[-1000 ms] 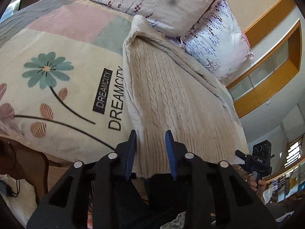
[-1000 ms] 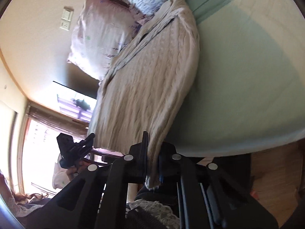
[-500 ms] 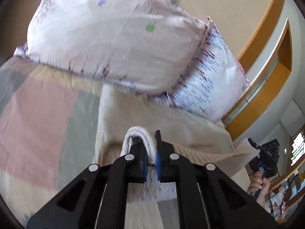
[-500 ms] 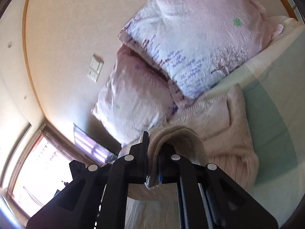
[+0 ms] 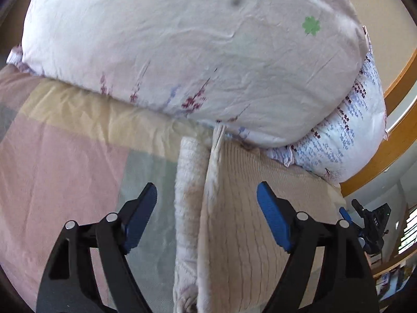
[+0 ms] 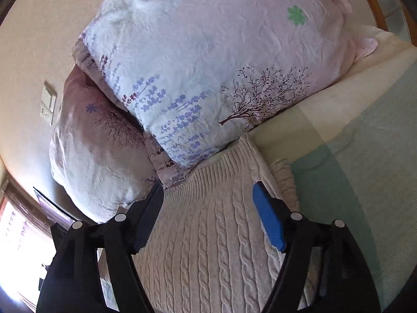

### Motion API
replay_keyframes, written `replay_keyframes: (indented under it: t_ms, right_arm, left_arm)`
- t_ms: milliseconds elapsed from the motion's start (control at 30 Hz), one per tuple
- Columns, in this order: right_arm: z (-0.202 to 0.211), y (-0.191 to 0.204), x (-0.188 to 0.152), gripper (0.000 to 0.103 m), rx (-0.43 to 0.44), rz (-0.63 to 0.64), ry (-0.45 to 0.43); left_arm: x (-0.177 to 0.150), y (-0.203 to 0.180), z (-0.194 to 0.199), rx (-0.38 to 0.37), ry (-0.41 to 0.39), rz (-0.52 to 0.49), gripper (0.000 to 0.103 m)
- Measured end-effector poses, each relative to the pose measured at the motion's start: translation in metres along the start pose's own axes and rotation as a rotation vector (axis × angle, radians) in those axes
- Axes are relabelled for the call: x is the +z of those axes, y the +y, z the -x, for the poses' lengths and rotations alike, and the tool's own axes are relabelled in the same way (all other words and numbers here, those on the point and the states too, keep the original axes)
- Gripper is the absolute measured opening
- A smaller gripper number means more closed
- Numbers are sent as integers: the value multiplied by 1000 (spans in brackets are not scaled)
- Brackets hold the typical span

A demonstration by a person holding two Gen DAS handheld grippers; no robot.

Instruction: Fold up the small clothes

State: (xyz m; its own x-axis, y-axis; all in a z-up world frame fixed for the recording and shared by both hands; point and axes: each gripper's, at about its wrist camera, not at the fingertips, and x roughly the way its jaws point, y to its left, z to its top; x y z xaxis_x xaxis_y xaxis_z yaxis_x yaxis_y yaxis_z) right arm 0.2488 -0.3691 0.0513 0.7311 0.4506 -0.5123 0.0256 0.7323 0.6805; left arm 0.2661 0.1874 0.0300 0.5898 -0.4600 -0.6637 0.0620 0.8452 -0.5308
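A cream cable-knit sweater (image 5: 234, 221) lies folded over on the bed, its far edge against the pillows. In the left wrist view my left gripper (image 5: 207, 200) is open just above its left folded edge, holding nothing. In the right wrist view the sweater (image 6: 208, 234) fills the space under my right gripper (image 6: 208, 200), which is open and empty above its ribbed far edge. The right gripper also shows small at the far right of the left wrist view (image 5: 370, 224).
Two large floral pillows (image 5: 195, 52) (image 6: 208, 65) stand right behind the sweater at the head of the bed. The patchwork bedcover (image 5: 65, 169) (image 6: 365, 182) spreads to both sides. A wooden frame (image 5: 401, 120) and a wall switch (image 6: 48, 104) are beyond.
Both grippers carried the sweater's near hem up towards the pillows, folding it over. Both then opened and let the fabric go; it now lies on the bed.
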Motion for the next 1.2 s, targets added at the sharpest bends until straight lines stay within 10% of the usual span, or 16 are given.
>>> replay_keyframes:
  t_ms: [167, 300, 433, 700, 767, 833, 933, 1033, 1200]
  right_arm:
    - [8, 1, -9, 73, 36, 10, 59]
    - [2, 8, -19, 73, 53, 33, 86]
    - [20, 5, -17, 73, 81, 45, 70]
    - [60, -23, 11, 73, 5, 16, -74]
    - [55, -29, 20, 73, -27, 15, -68]
    - [46, -36, 30, 73, -32, -10, -12]
    - [38, -54, 41, 84, -3, -73, 83]
    - [32, -68, 50, 91, 4, -101, 129]
    - [-10, -71, 46, 90, 21, -128, 318]
  left_arm:
    - [-20, 7, -19, -25, 80, 36, 64]
    - [-27, 2, -31, -47, 82, 90, 23]
    - [-23, -21, -21, -169, 54, 152, 17]
    - [-18, -226, -81, -685, 106, 17, 19]
    - [-31, -259, -131, -909, 259, 124, 30]
    - [-39, -268, -150, -957, 314, 215, 59]
    - [-34, -251, -116, -821, 183, 118, 85]
    - [-33, -216, -77, -516, 66, -17, 92]
    - [-65, -185, -98, -257, 237, -84, 92]
